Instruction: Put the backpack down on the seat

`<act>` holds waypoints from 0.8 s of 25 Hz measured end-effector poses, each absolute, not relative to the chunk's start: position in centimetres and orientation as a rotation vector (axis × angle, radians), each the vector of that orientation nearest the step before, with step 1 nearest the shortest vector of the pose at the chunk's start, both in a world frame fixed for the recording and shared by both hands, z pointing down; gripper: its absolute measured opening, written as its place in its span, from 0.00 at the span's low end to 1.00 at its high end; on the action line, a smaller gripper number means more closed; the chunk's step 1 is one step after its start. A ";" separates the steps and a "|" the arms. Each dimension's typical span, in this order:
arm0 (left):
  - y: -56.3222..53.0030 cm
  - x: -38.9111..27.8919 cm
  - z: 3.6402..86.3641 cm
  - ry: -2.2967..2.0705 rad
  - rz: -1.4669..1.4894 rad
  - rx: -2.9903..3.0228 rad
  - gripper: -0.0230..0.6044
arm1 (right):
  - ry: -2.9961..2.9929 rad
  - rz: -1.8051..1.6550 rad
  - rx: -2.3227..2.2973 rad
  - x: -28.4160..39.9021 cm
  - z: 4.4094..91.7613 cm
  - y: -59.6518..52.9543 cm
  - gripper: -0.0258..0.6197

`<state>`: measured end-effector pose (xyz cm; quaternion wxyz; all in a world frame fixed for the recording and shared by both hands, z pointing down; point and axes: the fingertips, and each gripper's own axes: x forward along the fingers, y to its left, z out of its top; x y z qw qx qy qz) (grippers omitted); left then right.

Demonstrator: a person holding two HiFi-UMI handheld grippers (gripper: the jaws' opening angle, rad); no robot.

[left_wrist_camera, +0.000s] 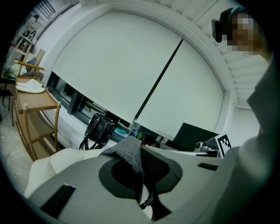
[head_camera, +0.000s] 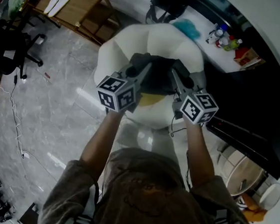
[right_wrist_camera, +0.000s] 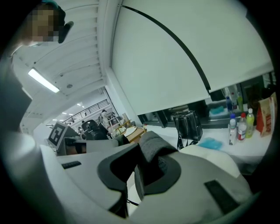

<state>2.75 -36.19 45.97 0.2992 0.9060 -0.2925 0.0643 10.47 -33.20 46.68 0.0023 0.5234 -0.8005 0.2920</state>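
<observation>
Backpack (head_camera: 157,77): dark bulk at 12 o'clock from the person, over the white seat (head_camera: 122,43); contact cannot be determined.
Left tongs (left_wrist_camera: 141,168): closed tight on a grey strap (left_wrist_camera: 129,151).
Right tongs (right_wrist_camera: 139,173): closed on a second grey strap (right_wrist_camera: 153,146).
Risk: the seat looks rounded. An off-centre release would likely let the load slide off toward 6 o'clock.

Left gripper (head_camera: 144,71) and right gripper (head_camera: 177,77) hide the backpack's (head_camera: 160,77) near side
</observation>
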 end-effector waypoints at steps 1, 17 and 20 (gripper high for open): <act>-36.6 2.9 46.3 -0.776 0.172 2.405 0.09 | -2.509 0.916 1.645 10.5 47.0 -33.6 0.09; -41.6 3.9 51.3 -0.775 0.221 2.416 0.09 | -2.496 0.947 1.682 11.1 52.1 -38.6 0.10; -41.9 4.5 51.5 -0.759 0.219 2.425 0.09 | -2.492 0.957 1.706 11.4 52.5 -39.2 0.10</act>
